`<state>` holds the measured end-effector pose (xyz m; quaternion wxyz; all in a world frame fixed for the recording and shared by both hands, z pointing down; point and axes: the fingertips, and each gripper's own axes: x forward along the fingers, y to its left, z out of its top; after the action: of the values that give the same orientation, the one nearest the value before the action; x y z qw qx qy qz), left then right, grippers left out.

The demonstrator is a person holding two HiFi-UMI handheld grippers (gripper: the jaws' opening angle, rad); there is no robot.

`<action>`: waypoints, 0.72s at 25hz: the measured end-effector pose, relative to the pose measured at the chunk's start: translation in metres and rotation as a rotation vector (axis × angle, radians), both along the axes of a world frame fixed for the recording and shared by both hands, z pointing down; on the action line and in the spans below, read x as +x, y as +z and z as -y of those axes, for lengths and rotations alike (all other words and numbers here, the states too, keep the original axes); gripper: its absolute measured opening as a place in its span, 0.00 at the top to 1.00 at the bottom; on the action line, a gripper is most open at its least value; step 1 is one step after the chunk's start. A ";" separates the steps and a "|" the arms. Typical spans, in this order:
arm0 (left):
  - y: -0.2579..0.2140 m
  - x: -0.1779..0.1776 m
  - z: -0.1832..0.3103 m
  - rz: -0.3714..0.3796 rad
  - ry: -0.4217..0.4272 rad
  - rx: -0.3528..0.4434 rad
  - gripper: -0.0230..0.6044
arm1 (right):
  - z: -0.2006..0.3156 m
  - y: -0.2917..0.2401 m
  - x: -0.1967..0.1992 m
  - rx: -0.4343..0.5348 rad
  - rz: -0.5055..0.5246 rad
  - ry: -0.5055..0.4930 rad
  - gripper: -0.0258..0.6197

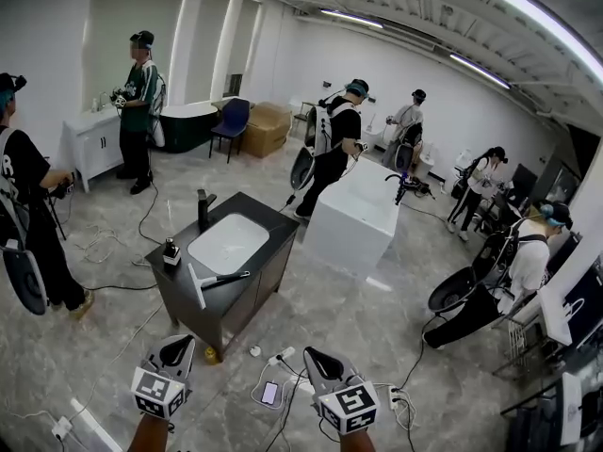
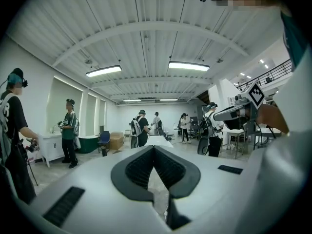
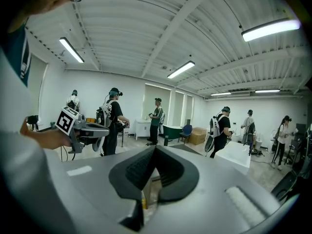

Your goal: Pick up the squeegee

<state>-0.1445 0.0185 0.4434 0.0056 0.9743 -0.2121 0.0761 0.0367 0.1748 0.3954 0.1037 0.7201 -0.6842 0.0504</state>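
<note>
The squeegee (image 1: 203, 282), with a white blade and a black handle, lies on the front edge of a dark vanity (image 1: 268, 252), beside its white sink (image 1: 229, 243). Both grippers are low in the head view, short of the vanity and apart from the squeegee. My left gripper (image 1: 176, 347) has its jaws together and nothing between them; the left gripper view shows its tips (image 2: 154, 149) meeting. My right gripper (image 1: 317, 358) is also shut and empty, with its tips (image 3: 155, 149) closed in the right gripper view. Neither gripper view shows the squeegee.
A black faucet (image 1: 203, 209) and a small bottle (image 1: 171, 251) stand on the vanity. A white tub (image 1: 355, 217) sits to its right. Cables, a power strip (image 1: 396, 397) and a phone (image 1: 269, 393) lie on the floor between my grippers. Several people stand around the room.
</note>
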 end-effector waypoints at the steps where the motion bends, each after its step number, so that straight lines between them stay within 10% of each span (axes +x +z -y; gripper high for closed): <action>1: 0.001 0.001 0.003 0.000 0.000 -0.003 0.95 | 0.004 0.000 0.000 -0.003 0.000 -0.003 0.95; 18: 0.008 0.068 -0.006 0.030 -0.211 -0.013 0.95 | 0.045 0.008 0.114 0.028 0.037 -0.210 0.95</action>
<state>-0.0767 0.0244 0.4516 0.0166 0.9452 -0.3131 0.0910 0.1512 0.1299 0.4033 0.0857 0.6449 -0.7582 0.0432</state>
